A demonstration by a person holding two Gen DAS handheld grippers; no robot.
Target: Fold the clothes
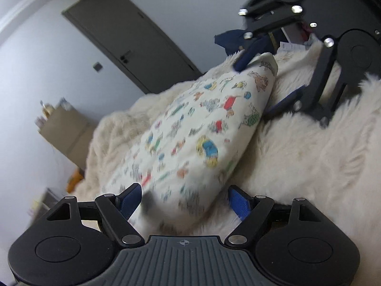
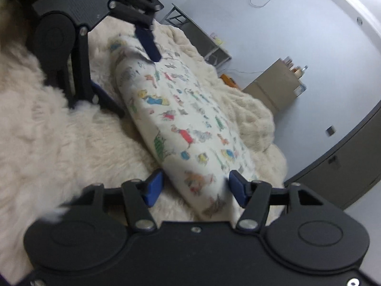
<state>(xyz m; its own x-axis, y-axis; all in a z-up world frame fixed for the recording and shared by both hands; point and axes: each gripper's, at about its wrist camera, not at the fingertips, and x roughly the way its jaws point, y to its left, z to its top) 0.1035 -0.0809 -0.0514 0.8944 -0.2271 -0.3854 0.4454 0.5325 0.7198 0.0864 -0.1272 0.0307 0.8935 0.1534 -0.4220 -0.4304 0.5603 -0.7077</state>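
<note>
Cream fluffy blanket point(image 1: 297, 157) beneath cartoon-printed garment point(image 1: 190, 131), directly on it.

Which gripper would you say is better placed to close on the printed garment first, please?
Neither clearly: the left gripper and right gripper are both open, each straddling an opposite end of the printed garment on the fluffy blanket.

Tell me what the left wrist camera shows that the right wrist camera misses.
Only the left wrist view shows the dark blue garment beyond the fur.

Only the right wrist view shows the metal rack against the wall.

Both show the cartoon-print garment on the white fluffy blanket, with the left hand-held gripper and right hand-held gripper straddling its ends.
</note>
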